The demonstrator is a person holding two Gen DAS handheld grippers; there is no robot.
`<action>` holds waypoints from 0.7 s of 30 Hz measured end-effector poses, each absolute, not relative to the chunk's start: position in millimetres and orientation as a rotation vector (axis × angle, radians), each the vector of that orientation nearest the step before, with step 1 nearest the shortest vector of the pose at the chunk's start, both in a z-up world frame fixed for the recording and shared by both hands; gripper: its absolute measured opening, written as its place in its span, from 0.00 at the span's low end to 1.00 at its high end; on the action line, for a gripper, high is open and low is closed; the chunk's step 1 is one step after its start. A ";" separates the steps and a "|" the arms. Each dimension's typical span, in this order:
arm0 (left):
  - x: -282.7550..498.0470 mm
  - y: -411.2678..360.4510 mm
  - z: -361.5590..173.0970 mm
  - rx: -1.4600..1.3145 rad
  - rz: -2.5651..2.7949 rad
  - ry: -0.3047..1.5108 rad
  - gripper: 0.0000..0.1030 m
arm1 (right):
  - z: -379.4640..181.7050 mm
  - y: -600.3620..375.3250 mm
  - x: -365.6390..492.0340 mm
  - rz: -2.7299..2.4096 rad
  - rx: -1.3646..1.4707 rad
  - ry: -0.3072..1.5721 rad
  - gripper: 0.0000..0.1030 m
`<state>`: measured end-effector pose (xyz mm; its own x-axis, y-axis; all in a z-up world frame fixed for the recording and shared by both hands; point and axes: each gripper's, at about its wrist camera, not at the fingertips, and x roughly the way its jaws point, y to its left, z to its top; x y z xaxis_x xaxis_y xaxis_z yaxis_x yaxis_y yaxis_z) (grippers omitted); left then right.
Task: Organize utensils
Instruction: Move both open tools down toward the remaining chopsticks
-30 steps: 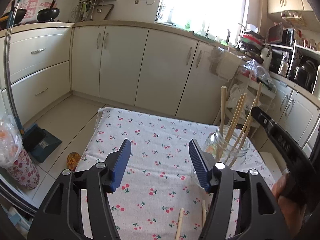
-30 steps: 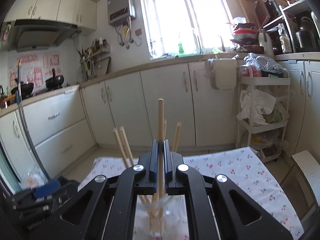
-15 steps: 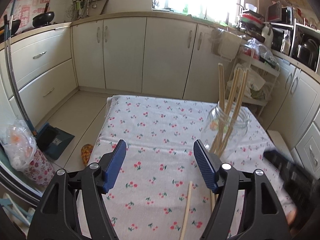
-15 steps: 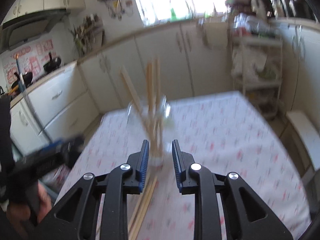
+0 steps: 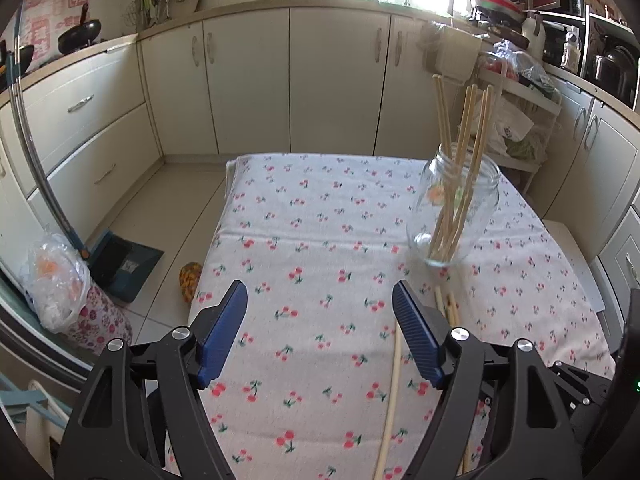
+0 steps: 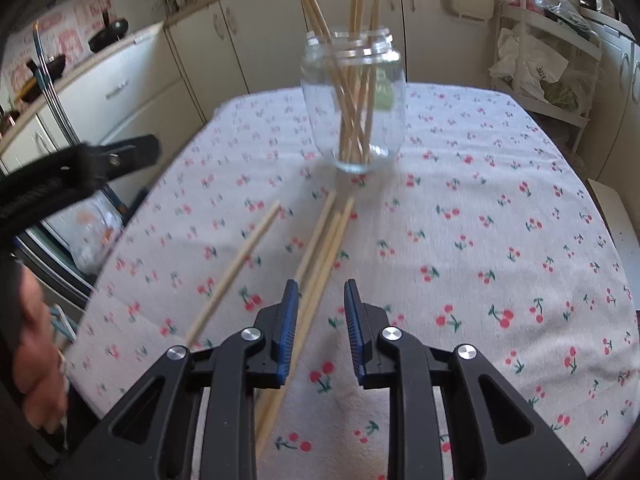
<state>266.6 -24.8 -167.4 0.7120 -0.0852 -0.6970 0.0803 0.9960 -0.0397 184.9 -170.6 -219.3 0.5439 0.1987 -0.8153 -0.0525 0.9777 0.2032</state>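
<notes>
A clear glass jar stands upright on the cherry-print tablecloth and holds several wooden chopsticks; it also shows in the left wrist view. Several loose chopsticks lie on the cloth in front of the jar, one apart to the left. My right gripper is open and empty, low over the bundle's near end. My left gripper is wide open and empty above the cloth, with a loose chopstick lying by its right finger.
Cream kitchen cabinets run behind the table. A wire rack with bags stands at the right. A dustpan and a bagged bin sit on the floor left of the table.
My right gripper let go of the chopstick into the jar, opened, and drew back and down over the loose chopsticks. My left gripper pulled back from the jar.
</notes>
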 end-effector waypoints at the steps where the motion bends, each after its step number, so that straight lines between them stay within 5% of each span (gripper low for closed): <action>1: 264.8 -23.5 -168.9 -0.007 -0.092 0.782 0.69 | -222.6 -171.7 184.3 0.143 0.153 1.002 0.21; 21: 252.2 -56.0 -200.9 0.093 -0.167 0.910 0.70 | -217.8 -194.3 189.5 0.160 0.226 1.005 0.15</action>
<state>252.2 -56.0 -200.9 0.6017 -0.1040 -0.7920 0.1831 0.9830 0.0099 189.5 -194.3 -217.8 0.5273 0.2362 -0.8162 -0.0284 0.9650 0.2609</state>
